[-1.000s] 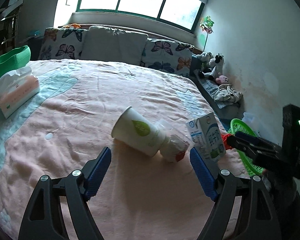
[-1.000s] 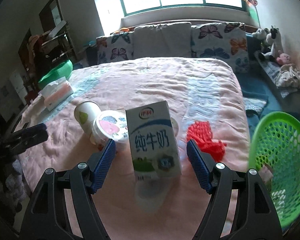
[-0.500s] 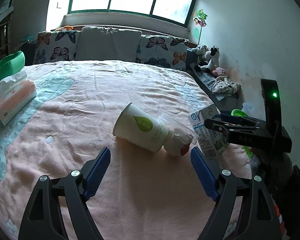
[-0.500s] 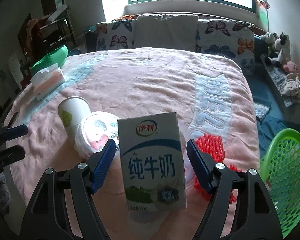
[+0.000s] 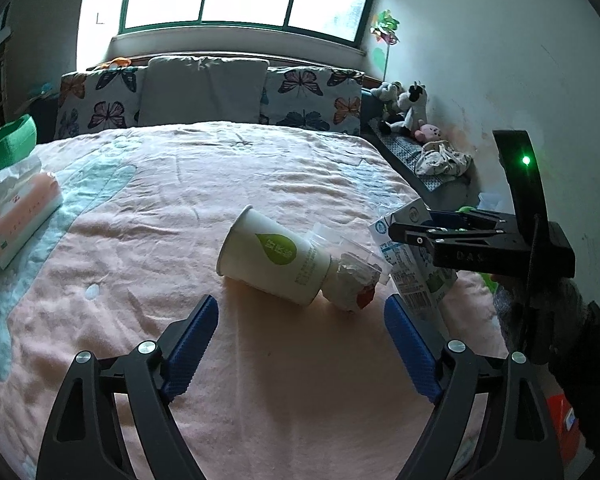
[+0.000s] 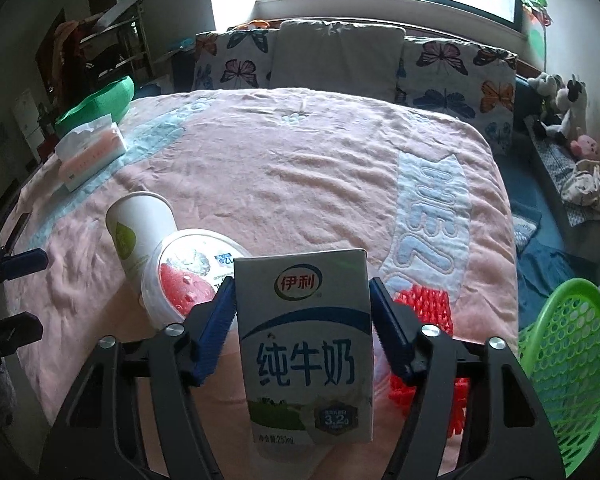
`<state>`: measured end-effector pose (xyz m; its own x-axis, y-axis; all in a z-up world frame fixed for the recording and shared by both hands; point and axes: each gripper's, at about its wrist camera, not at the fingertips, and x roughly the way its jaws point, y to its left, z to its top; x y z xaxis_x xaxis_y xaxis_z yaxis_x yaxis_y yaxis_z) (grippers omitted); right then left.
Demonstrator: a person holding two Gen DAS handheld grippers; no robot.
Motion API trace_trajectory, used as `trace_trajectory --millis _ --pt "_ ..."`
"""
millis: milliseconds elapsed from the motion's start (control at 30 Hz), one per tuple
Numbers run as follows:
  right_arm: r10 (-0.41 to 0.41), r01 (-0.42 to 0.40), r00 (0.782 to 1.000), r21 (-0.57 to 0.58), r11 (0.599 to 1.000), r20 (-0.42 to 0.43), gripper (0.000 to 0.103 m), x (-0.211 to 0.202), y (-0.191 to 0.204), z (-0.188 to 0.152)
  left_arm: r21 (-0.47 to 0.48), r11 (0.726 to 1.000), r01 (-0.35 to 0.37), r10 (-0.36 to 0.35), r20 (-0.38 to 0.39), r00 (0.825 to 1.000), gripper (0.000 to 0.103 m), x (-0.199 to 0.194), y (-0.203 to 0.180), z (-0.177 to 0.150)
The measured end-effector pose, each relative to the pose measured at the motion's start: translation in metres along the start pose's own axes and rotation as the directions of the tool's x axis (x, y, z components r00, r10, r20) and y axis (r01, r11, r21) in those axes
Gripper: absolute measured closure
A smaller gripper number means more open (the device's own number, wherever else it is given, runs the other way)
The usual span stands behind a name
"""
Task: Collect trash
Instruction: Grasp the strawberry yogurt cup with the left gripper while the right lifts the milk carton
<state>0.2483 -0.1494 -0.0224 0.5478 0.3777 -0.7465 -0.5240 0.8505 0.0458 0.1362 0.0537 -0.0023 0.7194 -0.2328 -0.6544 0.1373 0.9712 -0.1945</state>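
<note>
Left wrist view: the left gripper (image 5: 300, 328) hangs with its blue pads spread wide and nothing between them; its jaws have just been opening. Bare pink blanket (image 5: 260, 184) fills the gap and runs on toward 12 o'clock as far as the butterfly pillows (image 5: 312, 96) under the window. Just past the pads, toward 12 o'clock, a white paper cup (image 5: 276, 258) lies on its side, mouth toward 10 o'clock, its base touching a clear plastic tub (image 5: 352, 276) with crumpled foil. At 3 o'clock the milk carton (image 5: 410, 264) stands close to the bed's right edge, with the right gripper (image 5: 416, 232) reaching in around its top. A tissue pack (image 5: 18, 216) sits at 9 o'clock near the left edge. The blanket's right edge falls off toward soft toys (image 5: 404, 108) along the wall.

Right wrist view: the right gripper (image 6: 302, 308) has its pads on both sides of the milk carton (image 6: 304, 344), pressing against its side faces; the jaws have just been closing on it. The carton stands upright, centre frame. At 10 o'clock the yogurt tub (image 6: 188, 276) touches the paper cup (image 6: 138, 228) behind it. A red mesh piece (image 6: 428, 304) lies just beside the carton at 3 o'clock. A green mesh basket (image 6: 564, 364) sits beyond the bed edge at 4 o'clock. Open blanket (image 6: 300, 160) stretches toward 12 o'clock; the left gripper's (image 6: 12, 296) tips show at 9 o'clock.
</note>
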Motion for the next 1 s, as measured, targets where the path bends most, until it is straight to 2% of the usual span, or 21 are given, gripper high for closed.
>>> trace_trajectory --millis 200,400,633,800,1000 --pt "-0.007 0.006 1.0 0.013 1.0 0.025 0.037 -0.017 -0.001 -0.005 0.061 0.998 -0.004 0.005 -0.012 1.0 0.02 0.003 -0.007 0.003" --pt "-0.018 0.015 0.997 0.033 0.999 0.07 0.037 -0.05 -0.008 -0.013 0.157 0.987 0.028 -0.023 -0.037 0.999 0.017 0.012 -0.024 0.014" --pt "-0.035 0.025 0.99 0.074 0.997 0.135 0.038 -0.089 -0.017 -0.022 0.225 0.972 0.064 -0.044 -0.094 0.995 0.015 0.039 -0.039 0.03" --pt "-0.062 0.045 0.983 0.105 0.994 0.172 0.038 -0.115 -0.029 -0.028 0.337 0.938 0.083 -0.042 -0.127 0.991 0.012 0.058 -0.059 0.044" --pt "-0.102 0.072 0.976 0.157 0.985 0.194 0.038 -0.136 -0.05 -0.04 0.409 0.905 0.114 -0.037 -0.19 0.981 0.011 0.082 -0.073 0.055"
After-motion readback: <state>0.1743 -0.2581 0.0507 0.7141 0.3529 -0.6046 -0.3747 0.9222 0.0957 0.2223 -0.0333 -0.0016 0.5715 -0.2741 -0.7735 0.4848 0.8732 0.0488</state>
